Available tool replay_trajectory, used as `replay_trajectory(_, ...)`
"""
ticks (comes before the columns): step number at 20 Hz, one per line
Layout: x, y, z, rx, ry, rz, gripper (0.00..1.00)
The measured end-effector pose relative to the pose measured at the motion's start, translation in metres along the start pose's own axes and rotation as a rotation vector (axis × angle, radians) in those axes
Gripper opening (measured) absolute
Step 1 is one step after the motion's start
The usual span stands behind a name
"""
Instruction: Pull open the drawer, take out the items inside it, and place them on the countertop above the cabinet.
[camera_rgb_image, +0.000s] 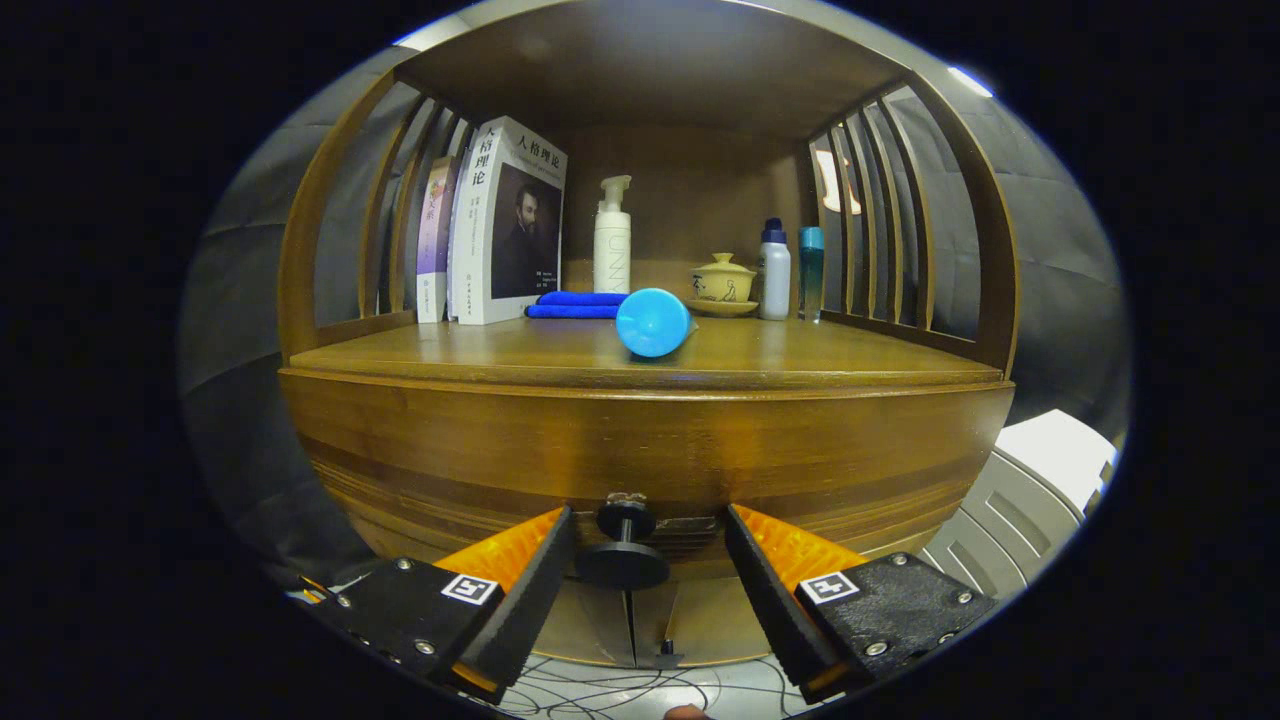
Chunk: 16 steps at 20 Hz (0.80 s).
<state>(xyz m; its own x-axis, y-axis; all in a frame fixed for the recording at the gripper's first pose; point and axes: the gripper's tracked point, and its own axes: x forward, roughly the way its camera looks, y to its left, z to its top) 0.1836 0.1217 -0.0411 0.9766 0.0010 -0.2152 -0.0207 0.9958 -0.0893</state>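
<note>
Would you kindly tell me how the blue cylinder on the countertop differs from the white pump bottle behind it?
The blue cylinder lies on its side with a round end facing the tongs; the pump bottle stands upright. The cylinder is plain bright blue, while the bottle is white with a pump nozzle on top. The cylinder sits nearer the countertop's front edge; the bottle stands by the back wall. Both rest on the countertop, beyond the open tongs flanking the drawer knob.

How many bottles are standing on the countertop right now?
3. A white pump bottle stands at the back, behind the folded blue cloth. A white bottle with a blue cap and a teal bottle stand side by side right of the lidded cup. Books could hide more.
</note>
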Motion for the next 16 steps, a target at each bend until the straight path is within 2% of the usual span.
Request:
replay_trajectory(4,-0.014,-0.009,-0.012,-0.022,0.011,-0.011,0.95)
replay_trajectory(7,-0.045,-0.015,0.004,0.020,-0.053,0.031,0.96)
replay_trajectory(12,-0.102,-0.064,0.041,0.062,-0.151,0.025,0.96)
replay_trajectory(16,-0.144,-0.103,0.043,0.083,-0.188,0.010,0.96)
